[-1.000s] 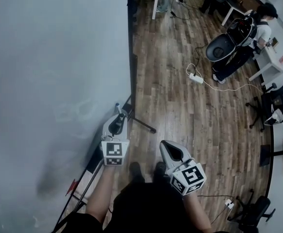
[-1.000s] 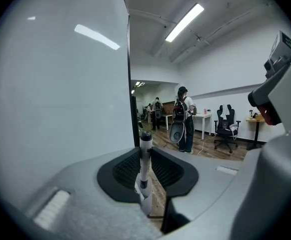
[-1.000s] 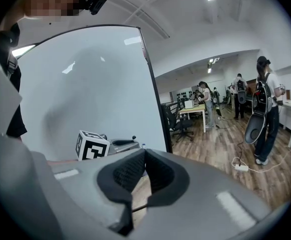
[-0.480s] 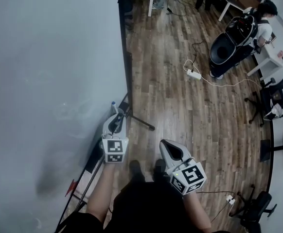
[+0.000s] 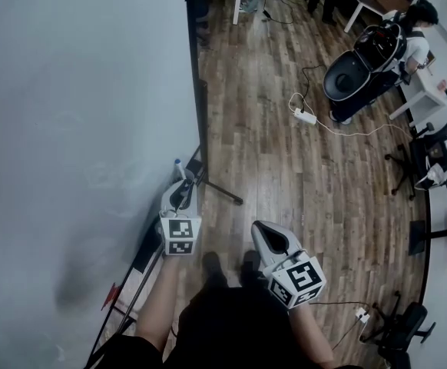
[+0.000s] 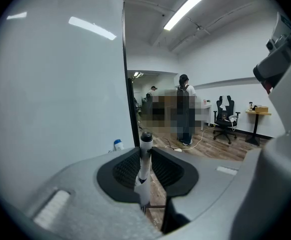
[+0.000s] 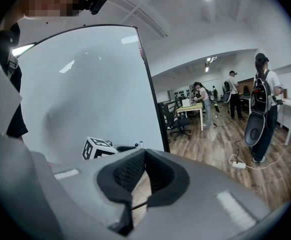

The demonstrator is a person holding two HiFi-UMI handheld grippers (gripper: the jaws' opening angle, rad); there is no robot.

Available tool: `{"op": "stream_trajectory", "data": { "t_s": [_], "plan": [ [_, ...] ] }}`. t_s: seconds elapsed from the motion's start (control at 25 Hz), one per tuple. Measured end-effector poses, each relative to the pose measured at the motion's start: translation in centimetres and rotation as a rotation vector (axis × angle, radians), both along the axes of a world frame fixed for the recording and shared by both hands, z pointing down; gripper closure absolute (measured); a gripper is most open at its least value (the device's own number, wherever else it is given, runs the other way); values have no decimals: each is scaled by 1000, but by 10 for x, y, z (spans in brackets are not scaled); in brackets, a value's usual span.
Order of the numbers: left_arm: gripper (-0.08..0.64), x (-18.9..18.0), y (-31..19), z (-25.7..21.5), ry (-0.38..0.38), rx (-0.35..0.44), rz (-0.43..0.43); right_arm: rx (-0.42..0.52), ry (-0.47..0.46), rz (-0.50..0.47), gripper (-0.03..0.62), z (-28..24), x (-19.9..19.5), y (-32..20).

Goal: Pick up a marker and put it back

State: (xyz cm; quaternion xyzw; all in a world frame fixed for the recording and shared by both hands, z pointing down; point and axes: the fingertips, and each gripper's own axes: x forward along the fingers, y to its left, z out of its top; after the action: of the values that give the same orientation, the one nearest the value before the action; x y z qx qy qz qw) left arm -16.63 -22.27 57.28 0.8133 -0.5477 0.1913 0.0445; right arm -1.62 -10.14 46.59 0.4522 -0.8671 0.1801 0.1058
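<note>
whiteboard (image 5: 77,129): fills the left half of the head view. White, bare, with faint smears low down. Its dark edge runs from top centre down to the lower left.
floor (image 5: 285,167): wood planks across the centre and right of the head view. Chairs, a cable and another person sit far off at the upper right.
ledge (image 5: 135,279): narrow strip along the board's foot at the lower left. This looks like where markers live.
right tool (image 5: 268,235): lower centre, away from the board. Clenched on nothing; in its own view the tips (image 7: 143,153) meet. It is in the same spot as a second ago, so it plays no part.
left tool (image 5: 183,189): lower centre-left, nose towards the board's foot and just above the ledge. Its place in the frame has hardly changed over the last second and the grip has not loosened. I cannot tell whether it touches the ledge.
blue-capped bottle (image 5: 178,163): small, standing just beyond the left tool's tip, by the board's edge.
marker (image 6: 144,164): white barrel, dark cap up, upright between the left tool's pads and grasped firmly. The pick-up looks done and the put-back is pending. The marker must be laid on the ledge and let go, and nothing yet shows a release.
</note>
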Motion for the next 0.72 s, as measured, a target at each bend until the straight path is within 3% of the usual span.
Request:
{"op": "stream_trajectory", "data": {
  "t_s": [0.72],
  "plan": [
    [472,1,1,-1,-1,2,8,-2,-4,-8,589,1,-3,-3]
  ]
}}
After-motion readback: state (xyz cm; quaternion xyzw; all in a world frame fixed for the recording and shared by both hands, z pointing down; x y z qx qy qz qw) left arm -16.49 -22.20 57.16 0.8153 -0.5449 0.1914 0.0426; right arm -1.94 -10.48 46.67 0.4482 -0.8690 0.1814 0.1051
